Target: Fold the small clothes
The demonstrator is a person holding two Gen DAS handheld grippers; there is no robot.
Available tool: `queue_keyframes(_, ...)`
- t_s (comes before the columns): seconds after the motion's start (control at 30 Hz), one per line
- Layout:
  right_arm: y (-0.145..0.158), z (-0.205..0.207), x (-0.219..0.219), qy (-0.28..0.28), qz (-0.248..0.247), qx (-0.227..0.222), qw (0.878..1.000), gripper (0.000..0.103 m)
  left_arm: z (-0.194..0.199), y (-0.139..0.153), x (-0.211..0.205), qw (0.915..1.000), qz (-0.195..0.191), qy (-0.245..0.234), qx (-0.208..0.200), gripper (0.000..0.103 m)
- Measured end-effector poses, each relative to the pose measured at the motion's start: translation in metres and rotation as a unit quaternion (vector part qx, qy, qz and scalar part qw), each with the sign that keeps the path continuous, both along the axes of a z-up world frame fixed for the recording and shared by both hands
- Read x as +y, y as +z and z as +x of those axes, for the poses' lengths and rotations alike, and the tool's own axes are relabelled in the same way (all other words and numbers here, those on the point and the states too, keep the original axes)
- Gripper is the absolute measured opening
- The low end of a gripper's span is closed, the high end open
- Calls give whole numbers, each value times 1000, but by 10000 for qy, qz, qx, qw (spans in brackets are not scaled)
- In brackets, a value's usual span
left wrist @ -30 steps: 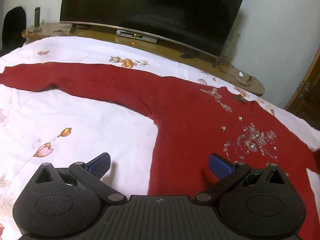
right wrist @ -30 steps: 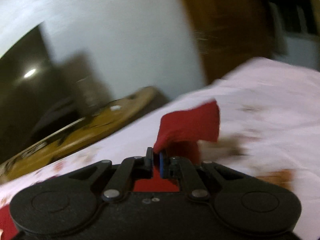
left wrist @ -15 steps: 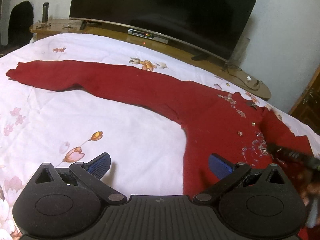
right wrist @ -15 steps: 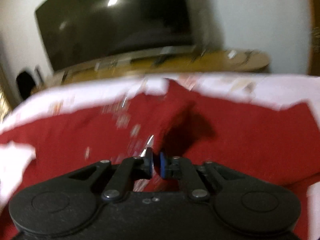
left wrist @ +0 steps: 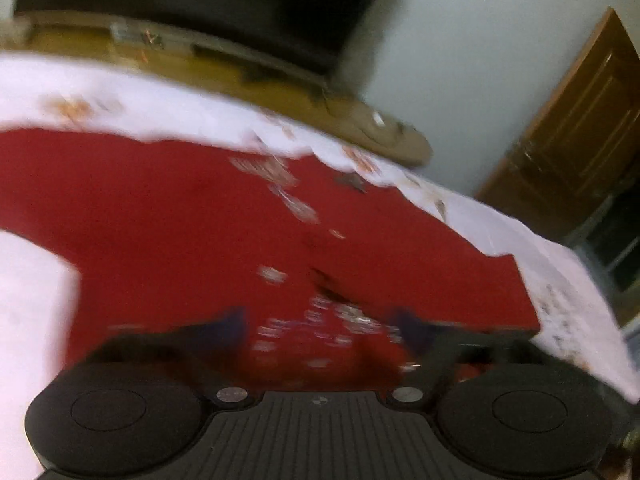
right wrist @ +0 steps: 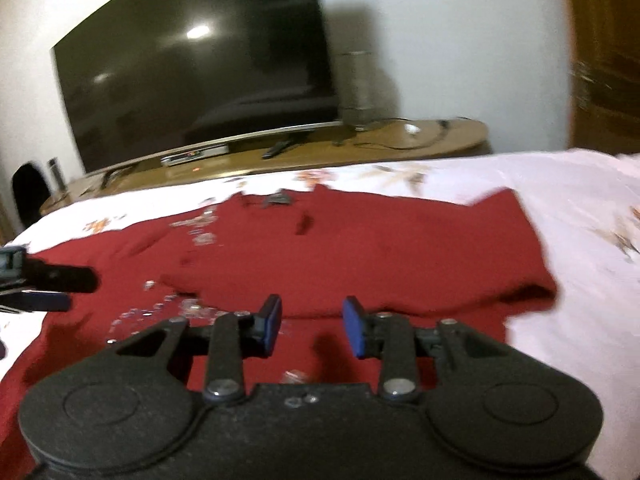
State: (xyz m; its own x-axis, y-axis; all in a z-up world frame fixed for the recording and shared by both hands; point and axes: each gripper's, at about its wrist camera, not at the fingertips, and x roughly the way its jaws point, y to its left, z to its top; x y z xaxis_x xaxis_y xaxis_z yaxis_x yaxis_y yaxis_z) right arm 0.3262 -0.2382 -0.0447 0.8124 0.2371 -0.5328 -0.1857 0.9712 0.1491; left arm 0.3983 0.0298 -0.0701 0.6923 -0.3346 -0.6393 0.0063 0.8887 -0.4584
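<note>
A red long-sleeved top with sequins on its chest (right wrist: 360,248) lies on the white floral bedsheet (right wrist: 580,320). Its right sleeve is folded across the body. In the blurred left wrist view the top (left wrist: 180,216) fills the middle. My left gripper (left wrist: 320,330) is open and empty, low over the sequinned chest. My right gripper (right wrist: 312,326) is open and empty above the folded sleeve's lower edge. The left gripper's fingertips (right wrist: 60,278) show at the left edge of the right wrist view.
A large dark TV (right wrist: 192,80) stands on a long wooden cabinet (right wrist: 420,140) beyond the bed's far edge. A wooden door (left wrist: 568,132) is at the right. A dark chair (right wrist: 28,192) is at the far left.
My right gripper carried the sleeve across the top, then opened and let it go. My left gripper moved right and closer over the sequinned chest, staying open.
</note>
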Motion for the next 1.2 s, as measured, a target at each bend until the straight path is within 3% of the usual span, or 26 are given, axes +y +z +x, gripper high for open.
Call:
queue_keyframes(0.1,0,-12,-20,-214,82,-8,9997,35,26,-17,-13,9989,-338,77,328,54)
queue_keyframes(0.3,-8,-21,-44,-458,277,82,9985,36,55,-23,-21,9970,-625,339,321,54)
queue_keyframes(0.33,-10,-21,-48,-501,309,134,9982,36,58,-24,-24,9972,-591,330,306,49)
queue_keyframes(0.37,-12,-21,-50,-538,334,186,9978,36,63,-23,-26,9978,-501,285,326,7)
queue_keyframes(0.4,-15,-20,-53,-569,357,239,9975,36,69,-23,-24,9978,-472,227,406,4)
queue_keyframes(0.53,-22,-15,-59,-711,425,356,9959,35,63,6,-5,9988,-419,211,-153,4)
queue_keyframes(0.67,-20,-8,-75,-1088,451,380,9923,37,52,27,28,9987,-208,266,-383,4)
queue_keyframes(0.77,-22,6,-87,-1270,582,491,9890,46,47,26,59,9986,-150,428,-283,4)
queue_keyframes(1.07,-36,43,-91,-1185,455,781,9888,46,39,-10,95,9980,-84,608,114,4)
queue_keyframes(1.13,-38,46,-90,-1100,393,833,9897,38,44,-14,95,9983,-111,556,144,4)
queue_keyframes(1.17,-39,48,-89,-1022,314,832,9908,19,44,-13,95,9984,-106,536,127,4)
queue_keyframes(1.2,-39,49,-87,-912,261,843,9919,7,45,-11,96,9985,-121,526,92,4)
